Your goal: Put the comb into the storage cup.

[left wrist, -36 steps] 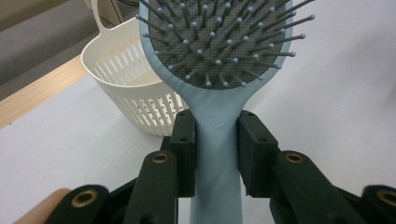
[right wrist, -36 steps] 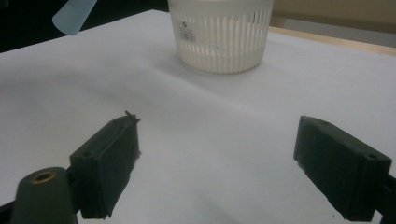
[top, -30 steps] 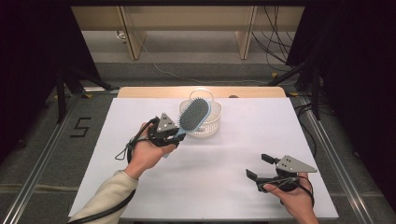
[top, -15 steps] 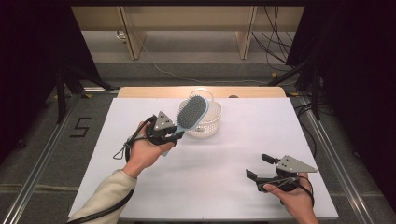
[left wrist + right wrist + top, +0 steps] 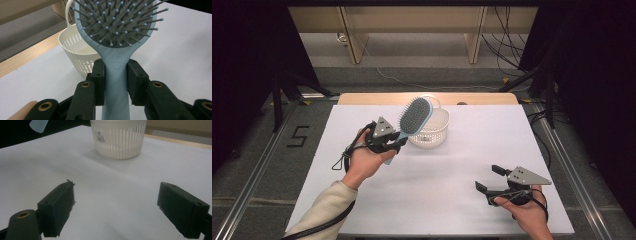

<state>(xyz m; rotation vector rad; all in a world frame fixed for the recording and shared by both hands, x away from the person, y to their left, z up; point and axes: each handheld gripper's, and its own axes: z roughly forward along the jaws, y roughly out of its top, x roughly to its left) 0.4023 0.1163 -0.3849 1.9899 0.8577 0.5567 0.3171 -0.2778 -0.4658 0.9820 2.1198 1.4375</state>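
Note:
A light blue hairbrush (image 5: 414, 116) with a grey bristle pad is held up off the table, its head tilted over the left side of a white slatted basket (image 5: 435, 134). My left gripper (image 5: 398, 141) is shut on the brush's handle (image 5: 116, 82); in the left gripper view the bristle head (image 5: 117, 22) rises above the jaws with the basket (image 5: 77, 56) behind it. My right gripper (image 5: 488, 179) rests open at the table's front right, nothing between its jaws. In the right gripper view the basket (image 5: 118, 142) stands ahead and the end of the brush handle (image 5: 38, 125) shows at the top left.
The white table top (image 5: 442, 190) spans the view, with a wooden strip (image 5: 377, 98) along its far edge. Black stands and cables lie on the floor around it. A cable loop (image 5: 341, 161) trails from the left gripper.
The left hand has lifted the brush slightly and swung its head a little left and up, away from the basket's middle. The right gripper has not moved.

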